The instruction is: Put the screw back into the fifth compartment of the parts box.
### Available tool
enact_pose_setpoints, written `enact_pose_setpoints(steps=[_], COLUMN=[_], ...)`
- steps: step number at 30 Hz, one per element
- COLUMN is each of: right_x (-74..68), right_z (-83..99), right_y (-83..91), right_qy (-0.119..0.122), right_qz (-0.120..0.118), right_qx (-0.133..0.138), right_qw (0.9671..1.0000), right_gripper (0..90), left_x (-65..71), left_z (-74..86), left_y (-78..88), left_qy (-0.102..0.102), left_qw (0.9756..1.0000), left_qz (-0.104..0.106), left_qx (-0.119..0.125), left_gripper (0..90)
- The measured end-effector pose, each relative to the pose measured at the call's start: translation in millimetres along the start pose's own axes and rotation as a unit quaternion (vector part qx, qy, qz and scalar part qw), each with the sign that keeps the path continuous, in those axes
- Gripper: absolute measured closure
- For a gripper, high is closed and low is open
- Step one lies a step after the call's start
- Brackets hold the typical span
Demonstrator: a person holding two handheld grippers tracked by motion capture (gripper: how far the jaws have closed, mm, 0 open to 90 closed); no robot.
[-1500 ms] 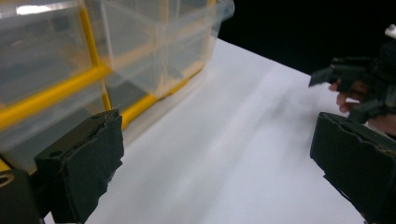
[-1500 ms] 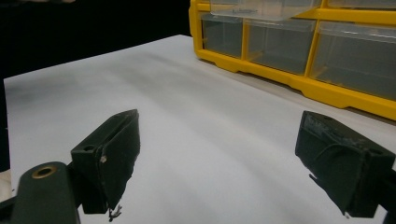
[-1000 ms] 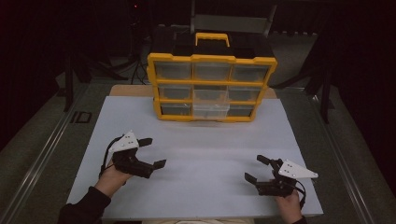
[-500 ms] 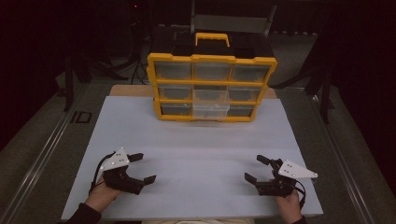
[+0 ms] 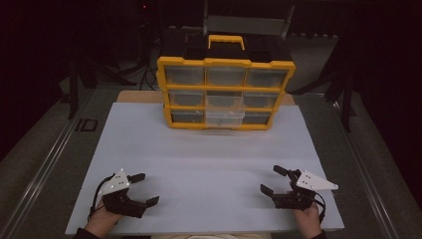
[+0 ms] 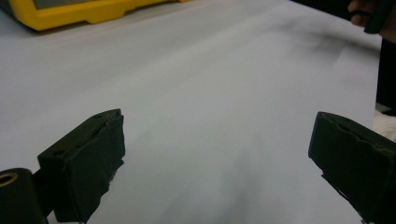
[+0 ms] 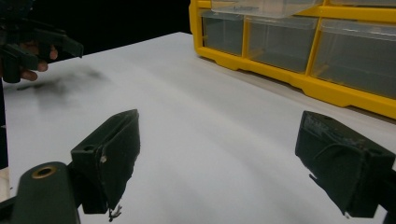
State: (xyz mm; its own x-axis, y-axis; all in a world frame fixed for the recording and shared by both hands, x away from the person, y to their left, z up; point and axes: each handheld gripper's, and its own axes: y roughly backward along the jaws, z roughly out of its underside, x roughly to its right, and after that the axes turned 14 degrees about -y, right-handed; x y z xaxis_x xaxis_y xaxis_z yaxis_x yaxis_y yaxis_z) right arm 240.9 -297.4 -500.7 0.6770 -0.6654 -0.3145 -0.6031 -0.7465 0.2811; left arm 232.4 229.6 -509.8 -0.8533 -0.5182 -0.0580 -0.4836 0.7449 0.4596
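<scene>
Two grippers were on the tabletop [image 5: 199, 164], one per hand, and both were empty.

Left gripper [image 5: 142, 189]: one, held by the left hand [image 5: 107, 216] at the near left corner of the tabletop. Its two black jaws stood wide apart, with bare white surface between them in the left gripper view [image 6: 215, 158]. It carried one grey three-cornered plate on top and gripped nothing.

Right gripper [image 5: 272, 180]: one, held by the right hand [image 5: 308, 216] at the near right corner. Its two jaws were likewise spread wide over the bare surface, as the right gripper view [image 7: 217, 158] showed. It carried one grey plate and gripped nothing.

The two grippers lay well apart from each other, each close to the near edge.

Drawer cabinet [image 5: 226, 92]: one, yellow-framed, standing upright at the middle of the far edge of the tabletop, well apart from both grippers. It had one yellow carry handle [image 5: 226, 41] on top. Its front held nine clear drawers, in three rows of three. One of them, the middle drawer of the bottom row [image 5: 225, 118], stuck out a little past the others; the remaining eight sat flush. What the drawers held could not be told.

The tabletop itself was one white sheet over a wooden board, whose edge showed along the far side beside the cabinet.
</scene>
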Motion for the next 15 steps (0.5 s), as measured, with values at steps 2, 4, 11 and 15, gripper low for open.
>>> enact_pose_setpoints(steps=[2,4,11,15], right_x=[0.0,-0.4,-0.2,0.0], right_z=[0.0,0.0,0.0,0.0], right_y=[0.0,0.0,0.3,0.5], right_qy=[0.001,0.001,0.002,0.002], right_qz=[-0.001,0.0,-0.001,0.0], right_qx=[0.0,0.0,-0.001,-0.001], right_qw=[1.0,1.0,1.0,1.0], right_gripper=[13.9,14.0,14.0,14.0], left_x=[-0.3,-1.0,0.2,1.1], left_z=[1.4,3.4,13.4,17.0], left_y=[3.4,5.4,8.9,11.6], left_qy=[0.002,0.004,0.012,0.013], left_qw=[0.9999,0.9999,0.9997,0.9997], left_qz=[-0.01,-0.01,-0.019,-0.02], left_qx=[0.008,0.008,-0.002,-0.004], left_gripper=[4.8,4.8,4.9,4.9])
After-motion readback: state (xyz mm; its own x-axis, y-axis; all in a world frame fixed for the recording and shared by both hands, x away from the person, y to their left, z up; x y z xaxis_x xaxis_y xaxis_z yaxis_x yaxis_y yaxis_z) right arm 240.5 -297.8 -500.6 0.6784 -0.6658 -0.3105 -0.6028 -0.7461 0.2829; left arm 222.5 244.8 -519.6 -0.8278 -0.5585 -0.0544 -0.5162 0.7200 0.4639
